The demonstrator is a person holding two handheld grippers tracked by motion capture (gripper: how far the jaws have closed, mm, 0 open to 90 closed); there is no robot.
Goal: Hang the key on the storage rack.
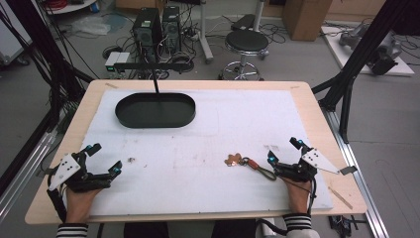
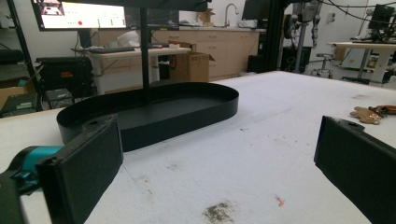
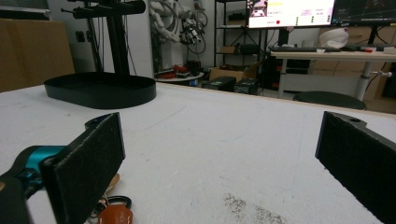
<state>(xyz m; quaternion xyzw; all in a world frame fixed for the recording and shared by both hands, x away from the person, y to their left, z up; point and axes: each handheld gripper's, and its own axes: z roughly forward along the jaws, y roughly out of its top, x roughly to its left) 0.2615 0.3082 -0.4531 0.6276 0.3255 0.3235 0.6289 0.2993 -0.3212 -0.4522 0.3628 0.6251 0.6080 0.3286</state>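
So your left gripper (image 1: 103, 159) and right gripper (image 1: 284, 151) both rest on the fuzzy white mat (image 1: 208, 134), flat black pads spread wide, nothing between them. That gingerbread-shaped keychain (image 1: 234, 159) with its leather tab lies just beside the right one; the glossy oval tray (image 1: 155, 110) sits well apart.

Grey floor (image 1: 277, 59), black stool (image 1: 246, 41)

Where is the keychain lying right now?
In the high view the keychain lies on the white mat, right of centre near the front edge, just left of the open right gripper and far from the black oval tray.
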